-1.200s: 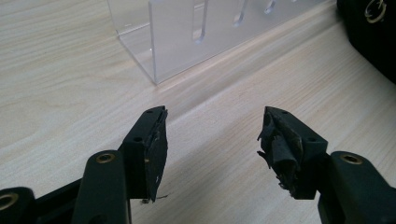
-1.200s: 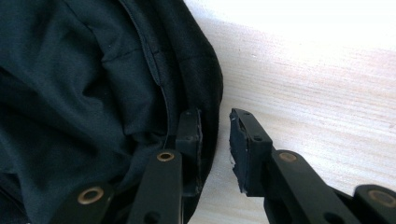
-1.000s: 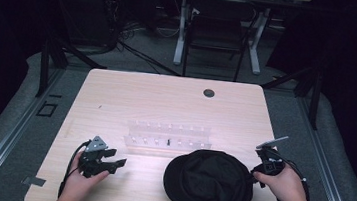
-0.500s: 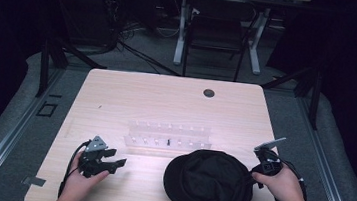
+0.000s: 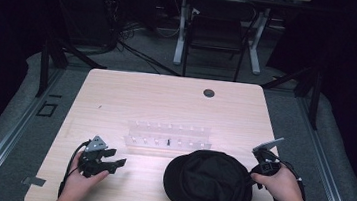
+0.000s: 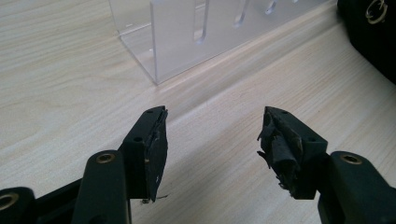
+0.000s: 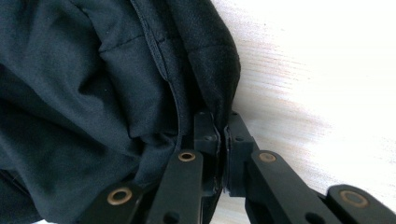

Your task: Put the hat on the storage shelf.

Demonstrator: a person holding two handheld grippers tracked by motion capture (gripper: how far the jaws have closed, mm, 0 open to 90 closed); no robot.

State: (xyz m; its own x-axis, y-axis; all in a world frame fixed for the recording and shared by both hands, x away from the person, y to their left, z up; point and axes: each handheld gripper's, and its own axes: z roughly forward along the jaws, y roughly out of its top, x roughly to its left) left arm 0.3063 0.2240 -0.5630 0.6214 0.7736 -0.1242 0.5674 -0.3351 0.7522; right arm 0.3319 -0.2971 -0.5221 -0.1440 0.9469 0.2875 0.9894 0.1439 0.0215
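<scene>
A black cloth cap lies on the wooden table near its front edge. At the cap's right edge my right gripper is shut on the cap's fabric; in the right gripper view the jaws are pressed together with the cloth's rim pinched between them. To the left of the cap, my left gripper rests low over the table, open, with nothing between its worn pads. The left gripper view shows bare wood between the fingertips.
A clear acrylic rack with slots stands at the table's middle, just behind the cap; its corner is ahead of the left gripper. A round dark grommet sits at the table's far edge. A chair and table legs stand beyond.
</scene>
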